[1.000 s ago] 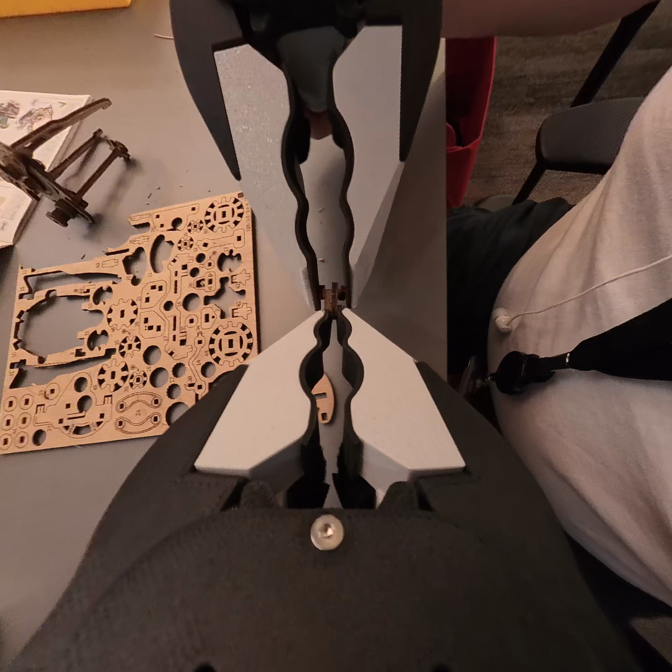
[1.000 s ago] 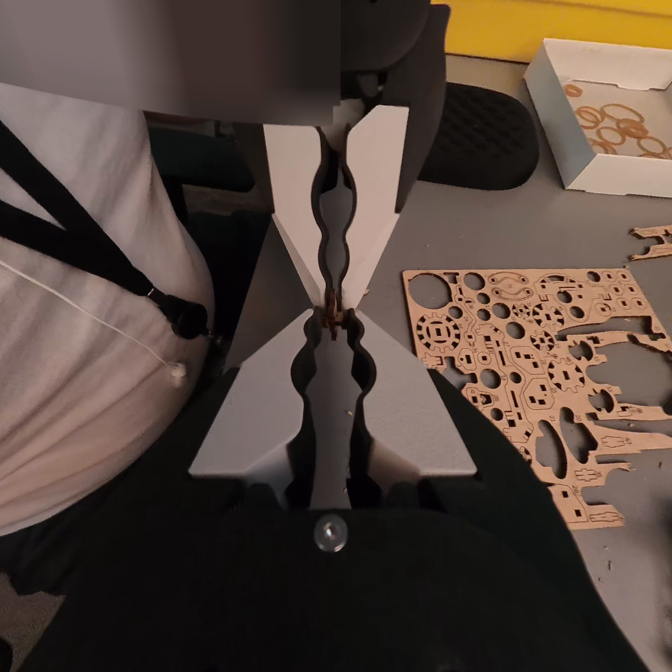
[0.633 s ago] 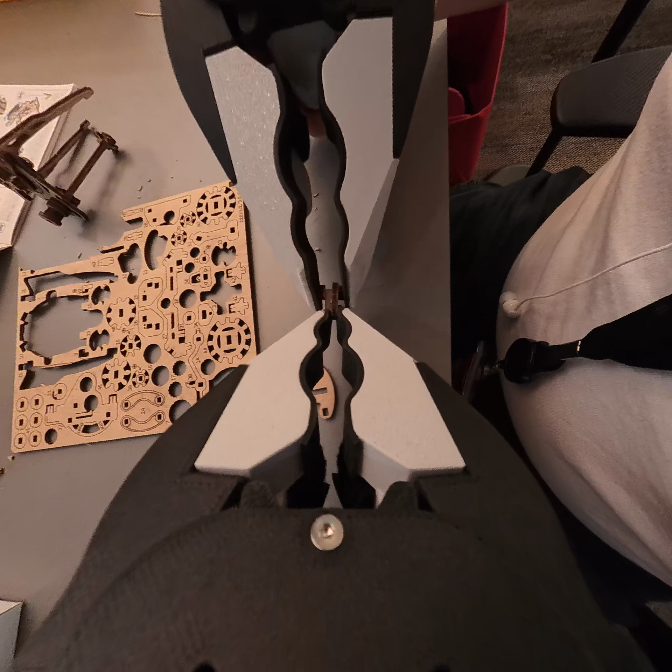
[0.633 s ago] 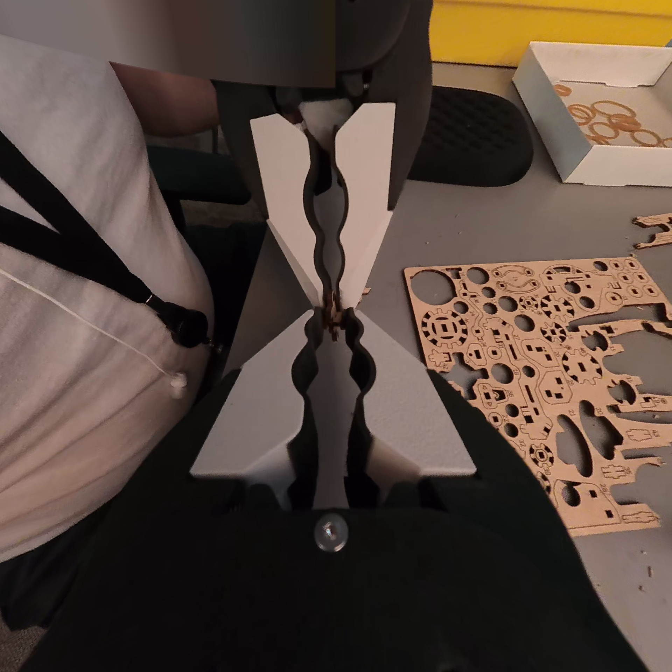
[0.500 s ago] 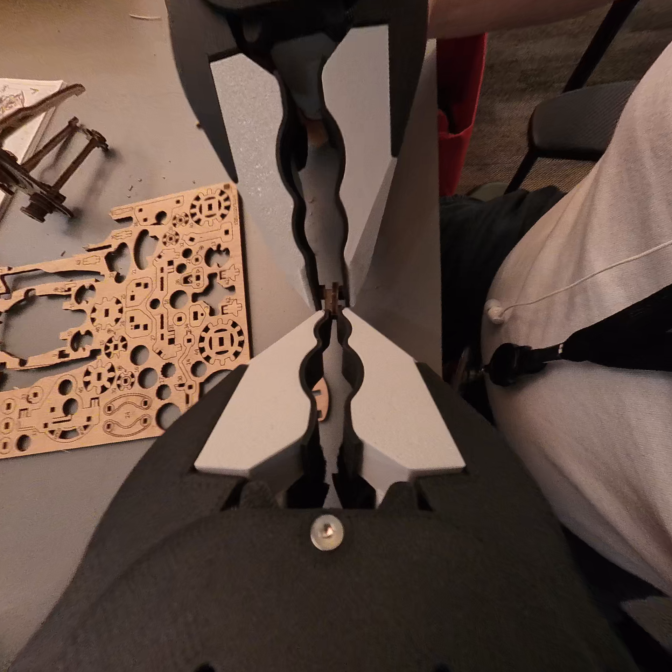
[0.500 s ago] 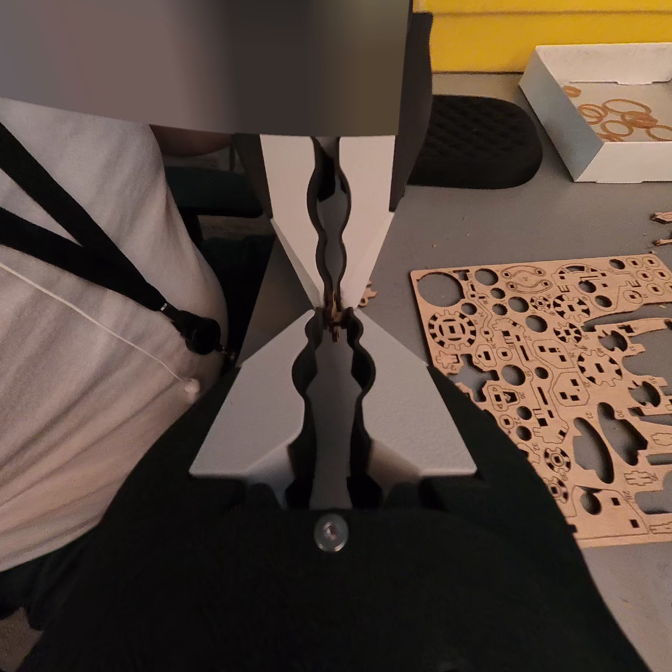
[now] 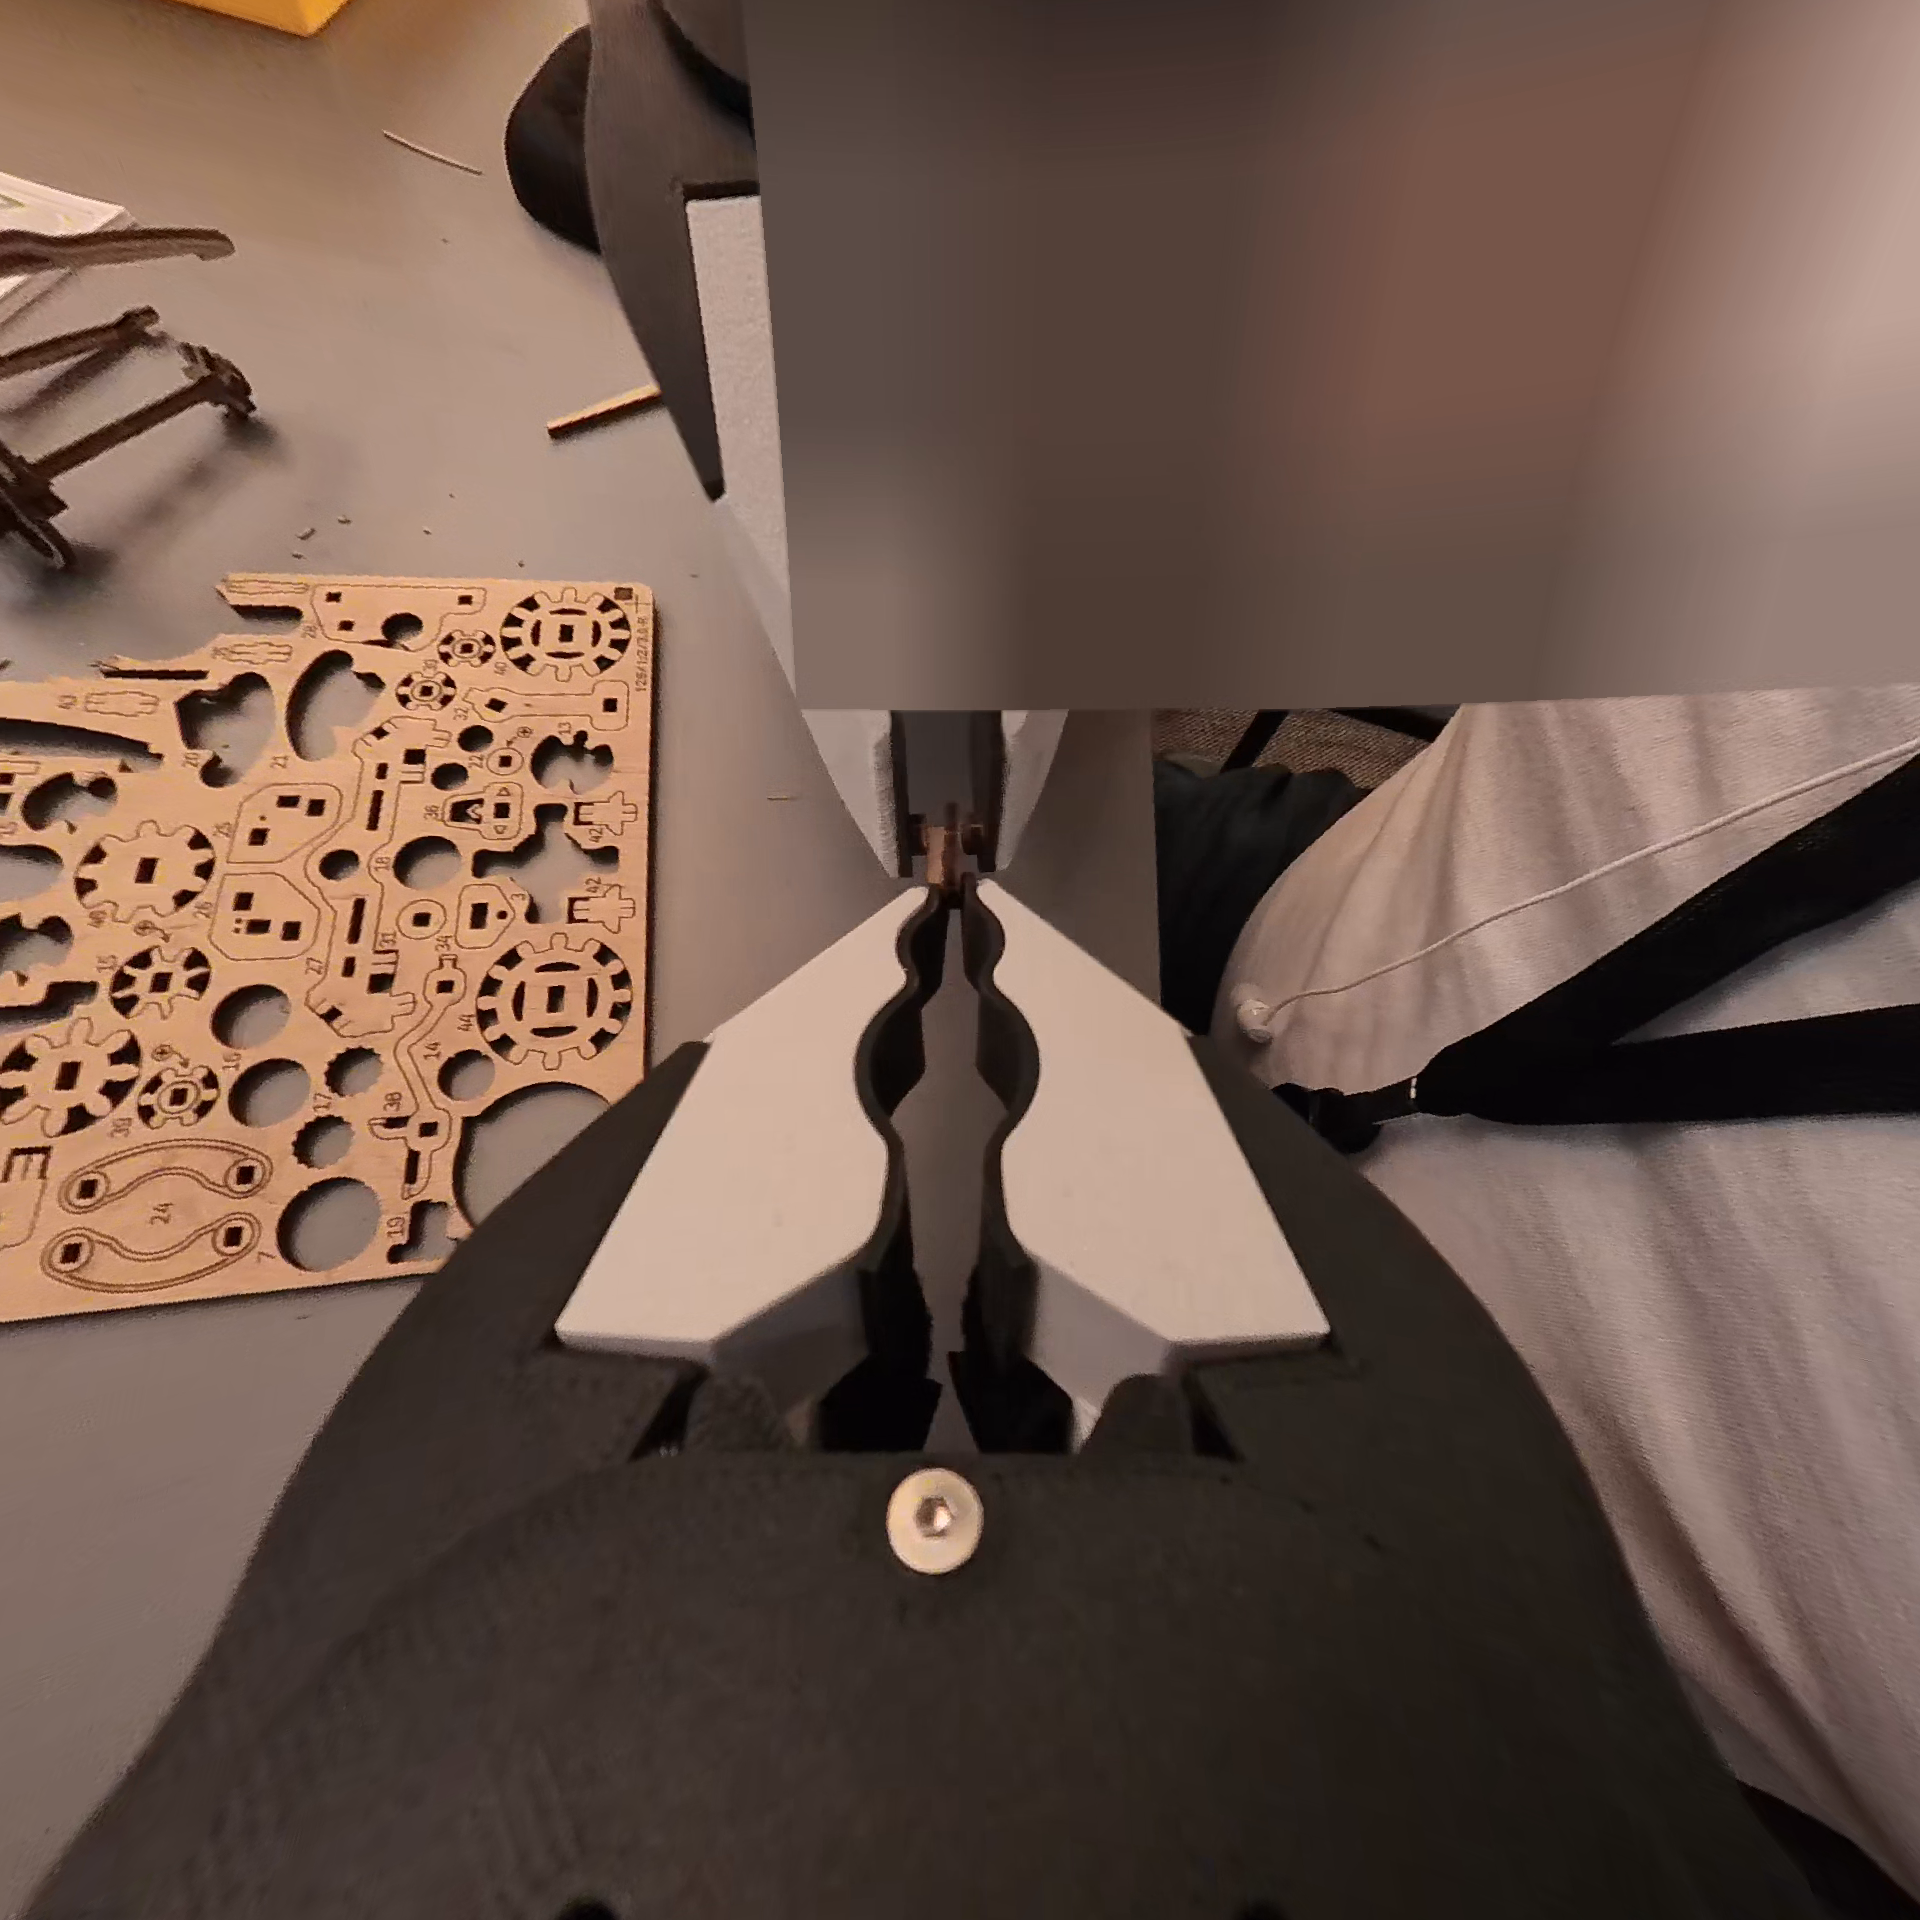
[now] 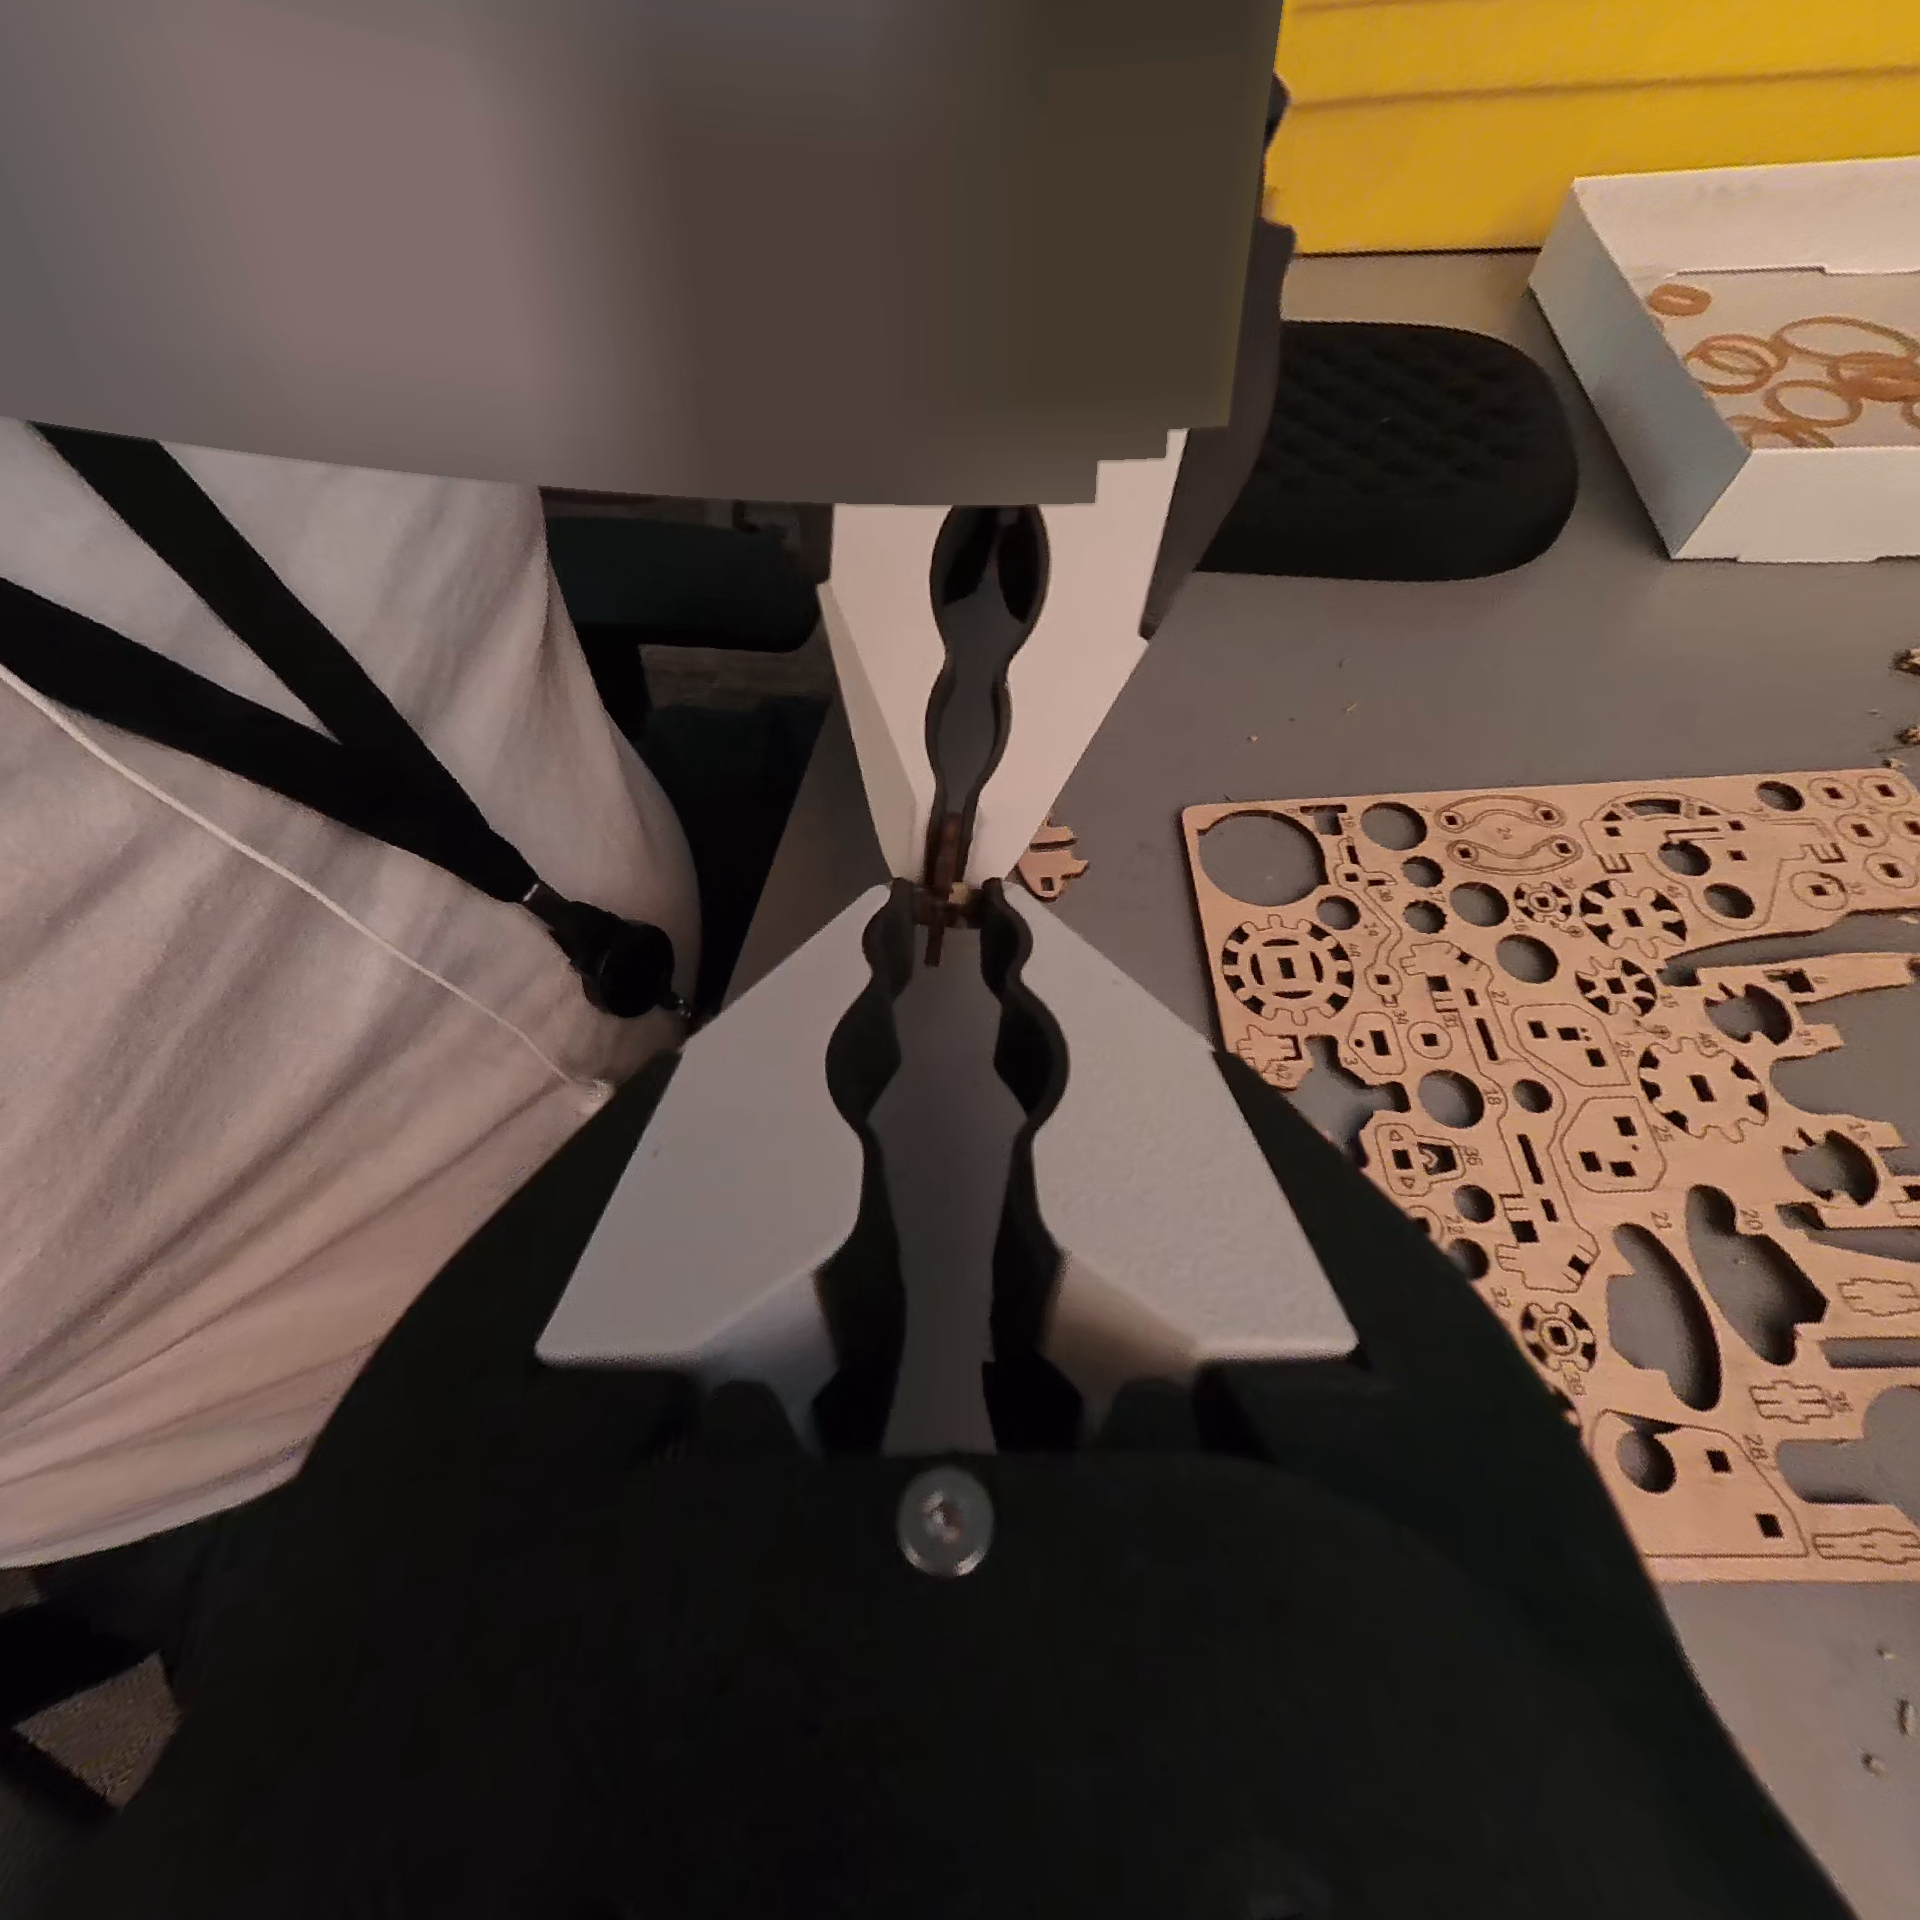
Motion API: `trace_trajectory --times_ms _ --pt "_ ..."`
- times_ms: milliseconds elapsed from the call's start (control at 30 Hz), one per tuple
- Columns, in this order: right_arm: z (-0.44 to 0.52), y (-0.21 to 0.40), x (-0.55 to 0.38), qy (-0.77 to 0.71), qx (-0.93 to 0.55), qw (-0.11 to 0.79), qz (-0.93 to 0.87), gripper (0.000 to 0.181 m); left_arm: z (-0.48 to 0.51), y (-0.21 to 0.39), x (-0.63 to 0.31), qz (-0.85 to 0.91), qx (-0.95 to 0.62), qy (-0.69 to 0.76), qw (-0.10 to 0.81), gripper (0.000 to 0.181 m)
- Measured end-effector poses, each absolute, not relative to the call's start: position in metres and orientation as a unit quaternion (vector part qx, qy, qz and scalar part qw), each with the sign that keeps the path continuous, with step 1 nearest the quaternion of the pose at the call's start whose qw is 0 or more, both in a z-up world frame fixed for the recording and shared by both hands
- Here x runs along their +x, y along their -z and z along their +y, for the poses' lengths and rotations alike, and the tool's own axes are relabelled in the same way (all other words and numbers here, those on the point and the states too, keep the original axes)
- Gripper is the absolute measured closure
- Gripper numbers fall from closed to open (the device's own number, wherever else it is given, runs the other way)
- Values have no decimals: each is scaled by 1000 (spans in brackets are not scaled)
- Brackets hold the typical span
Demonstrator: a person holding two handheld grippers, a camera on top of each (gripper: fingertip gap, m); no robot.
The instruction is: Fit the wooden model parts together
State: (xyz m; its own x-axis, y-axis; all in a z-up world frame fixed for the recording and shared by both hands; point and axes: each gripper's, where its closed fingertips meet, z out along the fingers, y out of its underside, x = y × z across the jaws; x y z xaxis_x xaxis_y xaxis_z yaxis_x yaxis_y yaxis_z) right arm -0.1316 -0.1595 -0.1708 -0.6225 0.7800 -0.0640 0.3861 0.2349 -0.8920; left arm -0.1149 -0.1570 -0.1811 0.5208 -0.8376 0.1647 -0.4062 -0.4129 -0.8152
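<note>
Left wrist view: left gripper (image 7: pixel 948 891) and right gripper (image 8: pixel 940 902) tip to tip, each clenched on small wooden parts (image 8: pixel 941 896), seemingly slotted together but perhaps not fully seated.

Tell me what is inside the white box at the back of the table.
The white box holds thin wooden rings. Its near wall hides the bottom, so anything else there cannot be seen.

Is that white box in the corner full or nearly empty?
Nearly empty. The white box shows only a few thin wooden rings lying on its bare bottom; its far end is cut off.
</note>
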Motion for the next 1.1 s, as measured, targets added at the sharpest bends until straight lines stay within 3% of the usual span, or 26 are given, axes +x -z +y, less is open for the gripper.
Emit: trace_trajectory --times_ms 300,633,767,1100 --pt "-166 173 -131 -520 -399 151 -740 170 -163 184 -114 405 -783 301 363 180" --pt "-163 171 -132 -505 -410 165 -741 169 -158 181 -115 419 -784 247 387 180" --pt "-162 173 -132 -466 -392 210 -765 170 -157 183 -115 431 -785 216 390 180" --pt "-166 177 -133 -489 -411 182 -748 170 -160 188 -117 448 -783 191 387 180"
